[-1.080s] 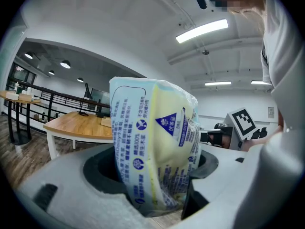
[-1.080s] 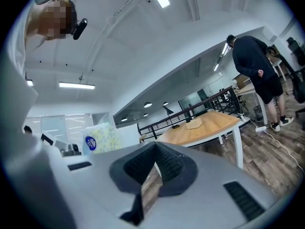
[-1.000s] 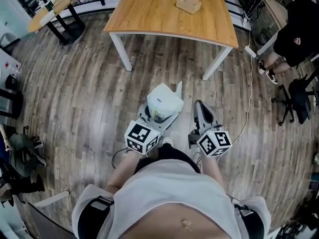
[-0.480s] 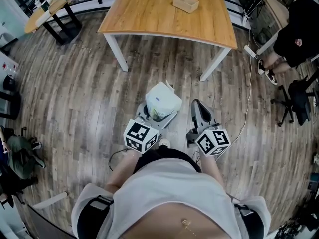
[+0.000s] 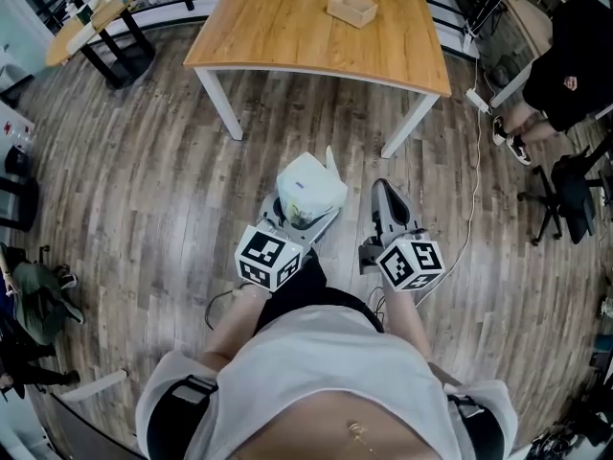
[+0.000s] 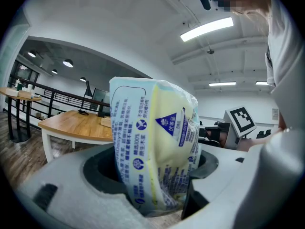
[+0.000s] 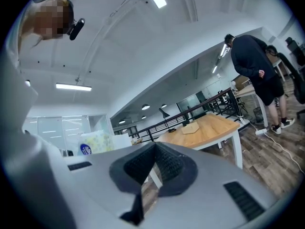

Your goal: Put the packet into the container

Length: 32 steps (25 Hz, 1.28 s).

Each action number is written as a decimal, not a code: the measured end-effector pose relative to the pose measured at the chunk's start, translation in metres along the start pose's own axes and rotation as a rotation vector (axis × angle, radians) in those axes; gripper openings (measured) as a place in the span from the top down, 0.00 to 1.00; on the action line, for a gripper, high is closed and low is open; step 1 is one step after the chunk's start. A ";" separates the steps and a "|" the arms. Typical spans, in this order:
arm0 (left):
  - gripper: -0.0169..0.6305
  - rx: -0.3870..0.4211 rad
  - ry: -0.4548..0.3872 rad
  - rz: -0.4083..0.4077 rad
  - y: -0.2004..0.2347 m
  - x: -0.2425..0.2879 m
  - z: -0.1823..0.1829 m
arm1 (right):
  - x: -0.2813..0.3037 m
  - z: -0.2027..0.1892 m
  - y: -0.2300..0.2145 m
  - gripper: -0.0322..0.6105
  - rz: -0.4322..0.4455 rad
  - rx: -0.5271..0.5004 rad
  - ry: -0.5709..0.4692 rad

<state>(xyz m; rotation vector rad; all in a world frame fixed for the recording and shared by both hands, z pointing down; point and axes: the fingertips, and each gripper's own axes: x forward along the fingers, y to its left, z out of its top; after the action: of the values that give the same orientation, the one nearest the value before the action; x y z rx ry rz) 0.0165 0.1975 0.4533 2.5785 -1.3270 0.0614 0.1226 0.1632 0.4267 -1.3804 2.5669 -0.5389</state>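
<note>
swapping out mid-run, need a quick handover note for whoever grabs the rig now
Left gripper: shut on the packet, which stands up out of the jaws.
Right gripper: shut, empty.
Wooden container: on the wooden table ahead, apart from both grippers.
Done: packet picked up.
Left: carry it to the table and release it into the container.

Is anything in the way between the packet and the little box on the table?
No, nothing visible blocks it. Only open floor lies between the packet and the table, and nothing sits on the table's near side in front of the container.
</note>
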 end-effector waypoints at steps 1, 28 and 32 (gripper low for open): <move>0.43 0.001 0.000 0.003 0.000 0.001 0.002 | 0.002 0.003 -0.001 0.93 0.000 0.007 -0.007; 0.43 -0.012 0.006 0.022 0.060 0.070 0.029 | 0.098 0.026 -0.022 0.93 0.058 -0.002 -0.004; 0.43 -0.014 0.008 0.016 0.077 0.092 0.035 | 0.123 0.030 -0.032 0.93 0.065 -0.003 0.004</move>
<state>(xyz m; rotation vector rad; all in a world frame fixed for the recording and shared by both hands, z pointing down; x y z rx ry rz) 0.0060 0.0731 0.4480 2.5536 -1.3402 0.0650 0.0889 0.0374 0.4137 -1.2936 2.6066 -0.5273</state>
